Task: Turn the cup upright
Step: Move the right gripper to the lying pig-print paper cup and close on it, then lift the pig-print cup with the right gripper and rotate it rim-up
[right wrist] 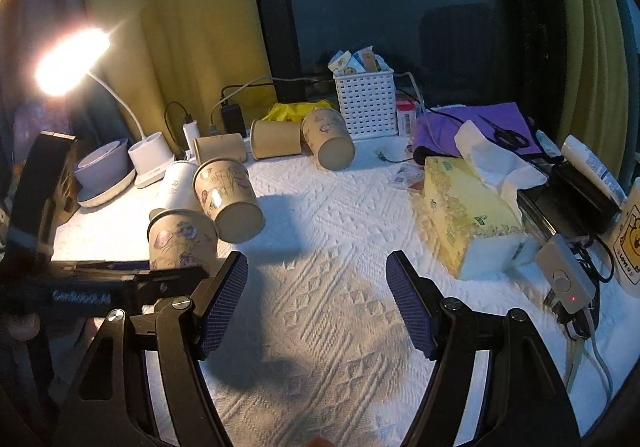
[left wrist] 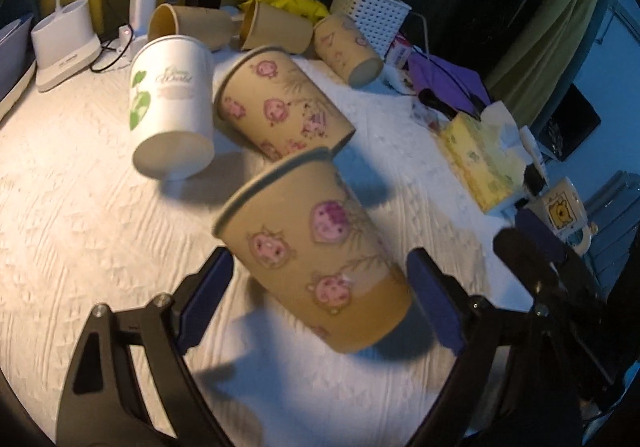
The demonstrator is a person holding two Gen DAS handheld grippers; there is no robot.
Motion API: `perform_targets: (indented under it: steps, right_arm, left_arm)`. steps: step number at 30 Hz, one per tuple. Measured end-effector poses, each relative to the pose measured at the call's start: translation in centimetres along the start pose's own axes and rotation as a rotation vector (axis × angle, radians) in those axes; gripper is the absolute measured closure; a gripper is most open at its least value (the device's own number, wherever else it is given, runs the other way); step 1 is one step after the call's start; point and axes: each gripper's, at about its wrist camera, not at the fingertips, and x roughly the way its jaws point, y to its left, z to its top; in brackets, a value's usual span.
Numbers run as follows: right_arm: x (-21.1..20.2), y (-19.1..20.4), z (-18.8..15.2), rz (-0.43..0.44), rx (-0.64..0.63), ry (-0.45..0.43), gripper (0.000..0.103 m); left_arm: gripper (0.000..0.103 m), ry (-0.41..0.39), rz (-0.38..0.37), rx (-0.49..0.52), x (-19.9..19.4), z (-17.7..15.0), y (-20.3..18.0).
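A tan paper cup with pink strawberry prints (left wrist: 320,251) stands tilted between the fingers of my left gripper (left wrist: 320,287), rim up and away, base near the cloth. The blue pads stand wide on both sides of it and do not touch it. The same cup shows in the right wrist view (right wrist: 182,243), behind the left gripper's body. My right gripper (right wrist: 316,303) is open and empty above the white cloth. Several other cups lie on their sides: a white one with a green leaf (left wrist: 172,107), a patterned tan one (left wrist: 280,107), and more at the back (left wrist: 344,47).
A lit desk lamp (right wrist: 72,59) with a white base (left wrist: 64,43) stands at the back left. A white basket (right wrist: 366,103), a yellow tissue box (right wrist: 468,215), a bear mug (left wrist: 564,211), chargers and cables lie at the back and right.
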Motion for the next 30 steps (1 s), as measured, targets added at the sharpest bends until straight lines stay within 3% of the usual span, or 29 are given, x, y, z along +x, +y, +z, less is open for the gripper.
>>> perform_targets:
  steps: [5,13,20,27,30]
  right_arm:
    - [0.1,-0.4,0.0,-0.015,0.01,0.005,0.028]
    - [-1.8,0.6,0.0,-0.052,-0.005,-0.005,0.028]
    - [-5.1,4.0,-0.4,-0.027,-0.035,-0.013,0.028]
    - [-8.0,9.6,-1.3,0.133,-0.042,0.018,0.027]
    - [-9.1,12.3,-1.6,0.194,-0.054,0.028,0.024]
  left_arm:
    - [0.035,0.073,-0.101,-0.023,1.6,0.4,-0.4]
    - [0.038,0.057,-0.149,0.009,-0.2,-0.7,-0.6]
    - [0.038,-0.076,-0.15,0.147,-6.8,-4.5,-0.6]
    - [0.038,-0.243,-0.085,0.287,-13.9,-10.3,0.8]
    - [0.038,-0.278,-0.067,0.293,-15.8,-12.4,1.8]
